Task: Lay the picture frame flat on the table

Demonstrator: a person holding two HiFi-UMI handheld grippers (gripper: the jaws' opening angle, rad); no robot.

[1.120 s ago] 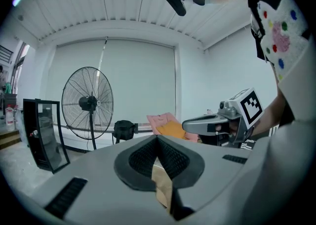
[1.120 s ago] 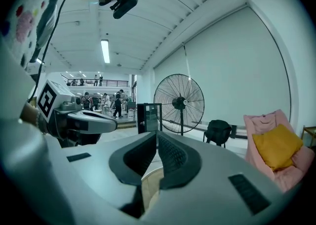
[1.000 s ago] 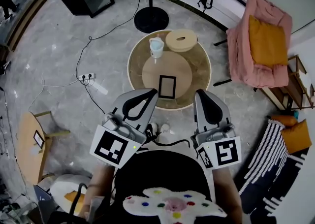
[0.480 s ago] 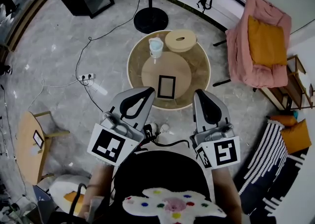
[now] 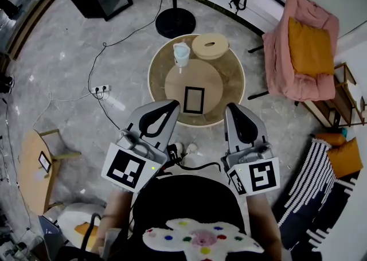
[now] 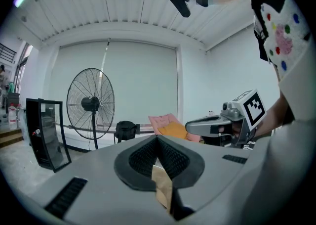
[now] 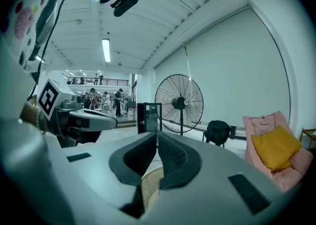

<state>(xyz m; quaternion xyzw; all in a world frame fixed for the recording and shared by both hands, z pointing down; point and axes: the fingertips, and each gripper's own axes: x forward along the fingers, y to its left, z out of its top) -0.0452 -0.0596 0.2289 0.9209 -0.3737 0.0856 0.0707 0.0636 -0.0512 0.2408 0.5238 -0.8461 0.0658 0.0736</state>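
A black picture frame (image 5: 194,100) with a pale middle rests on the near part of a round wooden table (image 5: 231,85); from above I cannot tell if it stands or lies flat. My left gripper (image 5: 174,105) is shut and empty, its tips just left of the frame and nearer me. My right gripper (image 5: 232,107) is also shut and empty, over the table's near right rim. In the left gripper view the left gripper (image 6: 158,138) has its jaws closed together, with the other gripper (image 6: 222,122) to the right. The right gripper (image 7: 157,134) shows pads meeting over the table edge.
A pale cup (image 5: 182,54) and a round wooden lid with a slot (image 5: 210,46) sit at the table's far side. A standing fan's base (image 5: 176,23) is behind the table, a pink armchair (image 5: 307,53) to the right, a power strip (image 5: 102,89) and cables on the floor left.
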